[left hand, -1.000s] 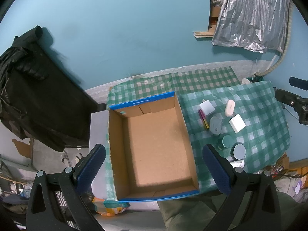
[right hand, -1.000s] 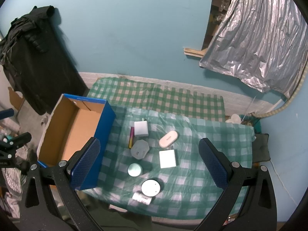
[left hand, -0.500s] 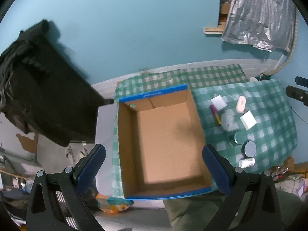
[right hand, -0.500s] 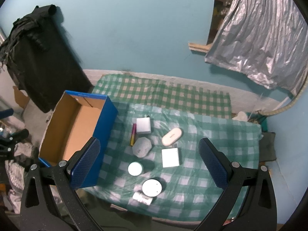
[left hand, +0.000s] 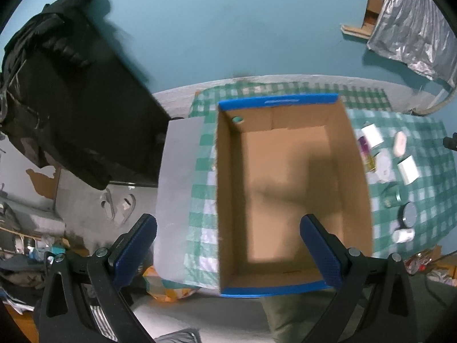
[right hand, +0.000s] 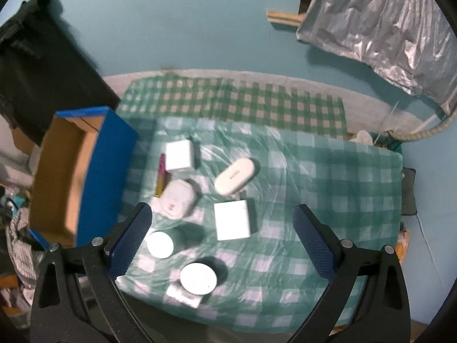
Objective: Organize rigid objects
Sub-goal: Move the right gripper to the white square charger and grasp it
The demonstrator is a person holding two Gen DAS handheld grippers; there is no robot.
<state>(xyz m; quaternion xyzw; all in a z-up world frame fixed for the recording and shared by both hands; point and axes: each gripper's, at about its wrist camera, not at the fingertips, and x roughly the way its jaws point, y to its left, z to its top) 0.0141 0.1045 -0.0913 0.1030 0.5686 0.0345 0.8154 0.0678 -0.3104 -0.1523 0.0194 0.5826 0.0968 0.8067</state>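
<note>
An empty blue-edged cardboard box sits on the left of a green checked table. My left gripper hangs open and empty above the box. My right gripper is open and empty above several small objects: two white square boxes, a white oval case, a rounded white case, a purple-yellow tube and two round lidded jars. The objects also show at the right edge of the left wrist view, among them a white box.
A small white bottle lies at the table's front edge. A grey lid or board lies left of the box. A black jacket hangs on the left. Silver foil hangs on the blue wall at the right.
Both grippers have dropped closer to the table. The left view has shifted so the box sits more central; the right view now sits nearer the small objects.
</note>
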